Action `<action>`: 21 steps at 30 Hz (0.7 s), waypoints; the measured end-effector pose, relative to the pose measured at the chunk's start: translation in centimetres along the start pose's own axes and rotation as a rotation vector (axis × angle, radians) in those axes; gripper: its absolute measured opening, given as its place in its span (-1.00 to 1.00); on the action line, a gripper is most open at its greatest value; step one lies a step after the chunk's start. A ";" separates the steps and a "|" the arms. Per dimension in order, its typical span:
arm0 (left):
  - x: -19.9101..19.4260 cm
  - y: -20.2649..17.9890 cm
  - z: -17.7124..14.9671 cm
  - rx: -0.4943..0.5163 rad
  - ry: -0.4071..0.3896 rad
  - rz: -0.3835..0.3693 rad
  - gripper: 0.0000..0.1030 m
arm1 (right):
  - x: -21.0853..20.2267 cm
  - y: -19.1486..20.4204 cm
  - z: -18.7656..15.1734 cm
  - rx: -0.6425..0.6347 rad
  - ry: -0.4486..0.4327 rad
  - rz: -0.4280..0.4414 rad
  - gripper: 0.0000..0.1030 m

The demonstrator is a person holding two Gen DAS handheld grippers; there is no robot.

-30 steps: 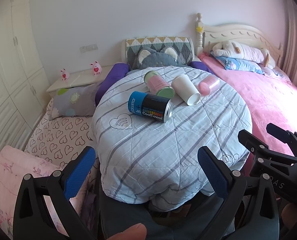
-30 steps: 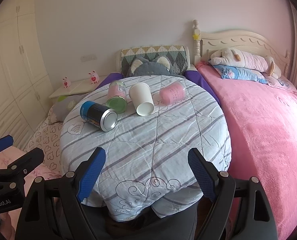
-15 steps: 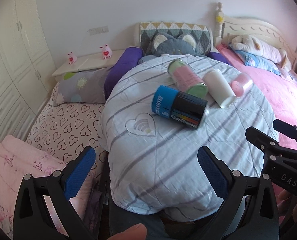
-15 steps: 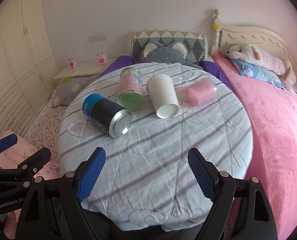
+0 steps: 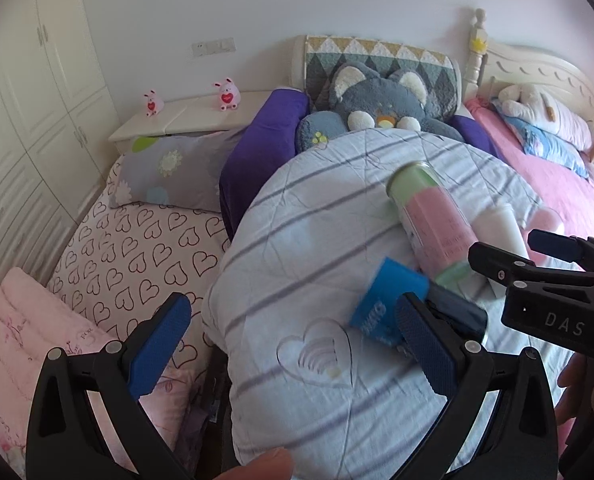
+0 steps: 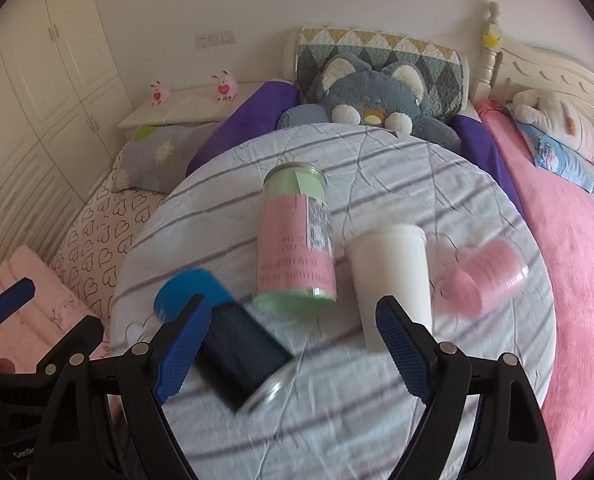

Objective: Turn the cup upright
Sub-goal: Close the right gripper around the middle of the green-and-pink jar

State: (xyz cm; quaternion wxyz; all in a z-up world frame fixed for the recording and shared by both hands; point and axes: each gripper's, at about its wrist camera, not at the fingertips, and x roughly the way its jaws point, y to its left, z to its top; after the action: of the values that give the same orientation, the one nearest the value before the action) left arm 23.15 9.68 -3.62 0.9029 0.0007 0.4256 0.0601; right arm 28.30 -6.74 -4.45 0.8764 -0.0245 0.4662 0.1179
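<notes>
Right gripper gapes wide; white cup lies on its side at one o'clock, beside the pink-green canister.

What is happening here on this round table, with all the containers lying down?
A person holds two tongs over the striped table. Both the left tongs and the right tongs are open and hold nothing. The white cup, blue can, pink-green canister and pink cup all lie on their sides.

Grey cat plush — purple pillow
</notes>
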 end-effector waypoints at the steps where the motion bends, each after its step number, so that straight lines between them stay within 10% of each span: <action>1: 0.4 0.1 0.4 -0.002 0.000 0.004 1.00 | 0.6 0.1 0.5 -0.002 0.012 0.006 0.66; 21: 8.6 2.4 4.2 -0.055 0.082 0.007 1.00 | 14.9 -0.3 7.1 -0.059 0.373 -0.005 0.65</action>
State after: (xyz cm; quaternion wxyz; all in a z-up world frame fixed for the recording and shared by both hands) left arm 31.58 13.22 -7.41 0.8842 -0.0250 0.4605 0.0747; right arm 42.15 -3.21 -12.69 0.7739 -0.0730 0.6169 0.1228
